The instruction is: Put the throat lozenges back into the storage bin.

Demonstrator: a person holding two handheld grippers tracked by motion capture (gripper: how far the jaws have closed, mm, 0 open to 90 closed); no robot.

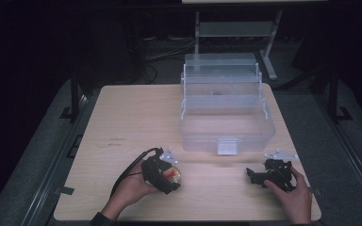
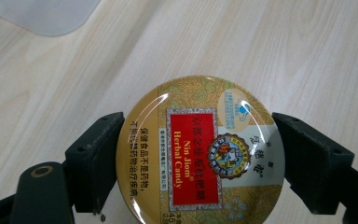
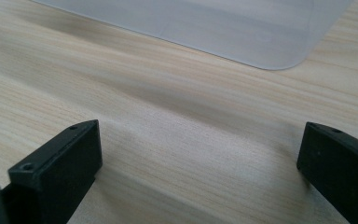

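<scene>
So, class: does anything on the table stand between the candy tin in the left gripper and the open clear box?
Nothing visible does. The left gripper holds the candy tin, and bare table lies between it and the clear box.

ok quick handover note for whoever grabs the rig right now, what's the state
Left hand-held gripper: jaws on either side of the round Nin Jiom Herbal Candy tin, which looks gripped, at the near left of the table.
Right hand-held gripper: open, empty, low over the table at near right.
Clear plastic toolbox: open, at the far middle-right; its lower bin looks empty.
Done: tin grasped.
Left: probably carry the tin into the toolbox.
</scene>
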